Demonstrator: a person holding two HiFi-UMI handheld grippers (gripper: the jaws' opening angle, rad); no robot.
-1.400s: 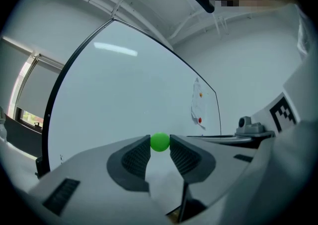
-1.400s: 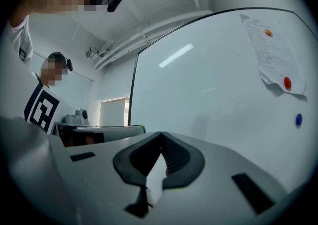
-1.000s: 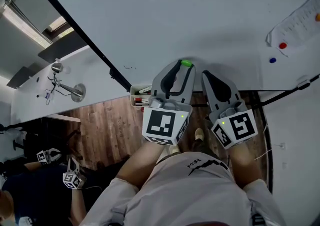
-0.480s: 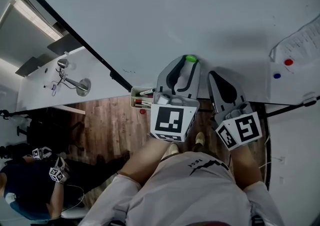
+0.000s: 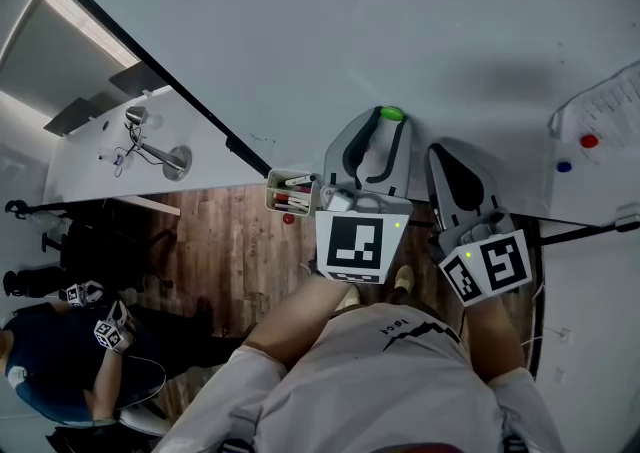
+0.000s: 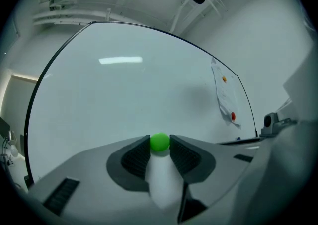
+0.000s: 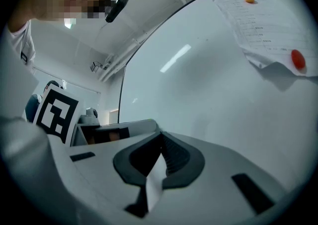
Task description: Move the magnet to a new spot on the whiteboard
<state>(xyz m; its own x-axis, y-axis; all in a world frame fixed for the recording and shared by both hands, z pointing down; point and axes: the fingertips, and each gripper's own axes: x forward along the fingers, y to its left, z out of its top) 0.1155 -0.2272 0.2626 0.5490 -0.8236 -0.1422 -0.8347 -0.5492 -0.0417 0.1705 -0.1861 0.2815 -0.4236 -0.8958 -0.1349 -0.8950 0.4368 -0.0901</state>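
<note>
A small green magnet point(image 5: 390, 113) is pinched between the tips of my left gripper point(image 5: 389, 120), which is shut on it low on the whiteboard point(image 5: 330, 31). In the left gripper view the green magnet point(image 6: 159, 141) sits between the two dark pads, with the whiteboard point(image 6: 124, 95) filling the view behind it. I cannot tell whether the magnet touches the board. My right gripper point(image 5: 441, 154) hangs just to the right of the left one, jaws closed on nothing. Its own view shows the right gripper point(image 7: 160, 135) with pads pressed together.
A paper sheet point(image 5: 600, 111) hangs at the board's right, with a red magnet point(image 5: 589, 141) and a blue magnet point(image 5: 564, 167) on it. A pen tray point(image 5: 290, 193) sits at the board's lower edge, left of my grippers. Another person point(image 5: 60, 361) with grippers stands at lower left.
My left gripper has carried the green magnet slightly farther up the board, away from its lower edge. The right gripper stays shut beside it. The head view has shifted a little.
</note>
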